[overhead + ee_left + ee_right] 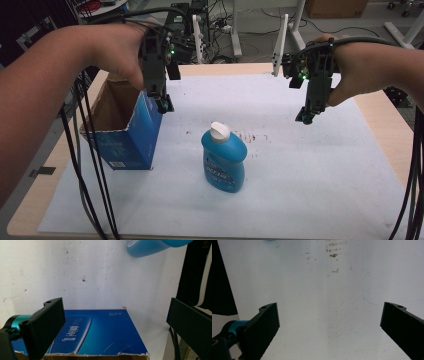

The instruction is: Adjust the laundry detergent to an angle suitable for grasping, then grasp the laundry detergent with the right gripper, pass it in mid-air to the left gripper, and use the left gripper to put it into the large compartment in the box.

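— From above, what have you got?

— My left gripper [161,102] hangs over the open blue box [131,131] near the tabletop's left edge. The blue bottle [224,159] stands upright mid-tabletop on the white sheet [300,190], apart from the box. My right gripper [306,116] hovers toward the right edge.

— And along the left one?

— Fingers [43,326] wide apart, holding nothing; the box's blue side [105,335] lies below, the bottle [150,246] beyond.

— The right?

— Fingers [260,327] spread too, over bare sheet [324,315].
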A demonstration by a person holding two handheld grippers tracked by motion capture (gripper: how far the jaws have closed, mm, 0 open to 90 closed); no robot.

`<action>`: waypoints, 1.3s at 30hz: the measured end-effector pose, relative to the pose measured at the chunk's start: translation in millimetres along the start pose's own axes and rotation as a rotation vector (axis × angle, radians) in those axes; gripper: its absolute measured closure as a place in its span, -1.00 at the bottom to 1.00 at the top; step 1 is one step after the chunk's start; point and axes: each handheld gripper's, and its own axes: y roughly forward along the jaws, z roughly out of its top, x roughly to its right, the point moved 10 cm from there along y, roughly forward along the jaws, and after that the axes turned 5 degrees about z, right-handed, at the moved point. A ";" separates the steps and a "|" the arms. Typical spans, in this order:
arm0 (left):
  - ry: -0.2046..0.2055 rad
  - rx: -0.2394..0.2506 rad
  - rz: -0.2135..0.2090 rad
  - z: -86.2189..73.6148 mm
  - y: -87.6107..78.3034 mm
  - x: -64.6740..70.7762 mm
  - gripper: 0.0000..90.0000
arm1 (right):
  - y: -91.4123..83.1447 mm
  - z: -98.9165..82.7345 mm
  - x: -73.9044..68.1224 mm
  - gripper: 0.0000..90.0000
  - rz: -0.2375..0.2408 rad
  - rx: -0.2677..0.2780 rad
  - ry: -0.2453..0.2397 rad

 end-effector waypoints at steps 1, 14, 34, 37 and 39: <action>0.000 0.000 0.000 0.0 0.0 0.0 -0.96 | 0.0 0.0 0.0 -0.97 0.000 0.000 0.000; 0.001 -0.011 -0.012 2.2 4.6 -5.2 -0.96 | 5.7 -6.5 -0.9 -0.97 0.008 -0.011 0.015; 0.003 -0.006 -0.007 3.2 5.7 -4.0 -0.96 | 21.4 -25.5 -32.4 -0.97 0.058 0.162 0.117; 0.006 -0.003 -0.008 3.8 5.0 -2.4 -0.96 | 25.3 -26.4 -41.3 -0.97 0.056 0.206 0.123; 0.010 0.000 -0.008 4.5 4.6 -1.4 -0.96 | 26.8 -26.8 -47.5 -0.97 0.060 0.233 0.141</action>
